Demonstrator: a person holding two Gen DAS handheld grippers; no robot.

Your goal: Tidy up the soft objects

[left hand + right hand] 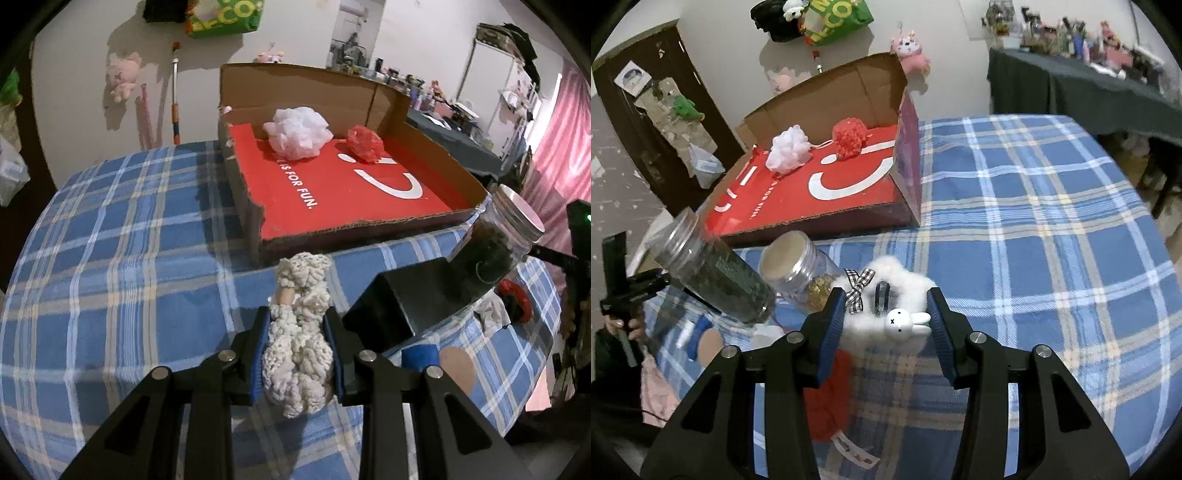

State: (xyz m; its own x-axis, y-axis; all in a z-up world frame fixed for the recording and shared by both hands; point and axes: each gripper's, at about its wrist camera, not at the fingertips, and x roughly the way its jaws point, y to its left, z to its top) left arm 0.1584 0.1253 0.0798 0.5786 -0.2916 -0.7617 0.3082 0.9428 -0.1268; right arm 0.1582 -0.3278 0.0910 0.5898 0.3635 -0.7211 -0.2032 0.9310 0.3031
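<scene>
The cream knitted scrunchie point(301, 332) is sitting squeezed between the left gripper point(298, 347) pads, its long axis running along the fingers, far end pointing toward the cardboard box point(240, 192). It is being held above the blue plaid tablecloth point(110, 258), just short of the box's near wall.

The white fluffy scrunchie point(886, 306), with a checked bow and a small bunny charm point(907, 322), is lying crosswise between the right gripper point(886, 325) pads, which are pressing its two sides; bunny ears are pointing right. It too is being carried over the cloth, near the box front.

Step in hand, by my read: transport, both soft items heading to the box. A white mesh pouf point(297, 132) and a red pouf point(364, 143) are already resting at the back of the red box floor.

Next move is calling for clearing the near cardboard wall, going over the floor, then parting the jaws to drop each item beside the poufs.

Clutter nearby: a tall jar of dark contents point(713, 273) and a second jar point(798, 269) are standing beside the box, with a red knitted piece point(823, 398) lying on the cloth below the right fingers.
</scene>
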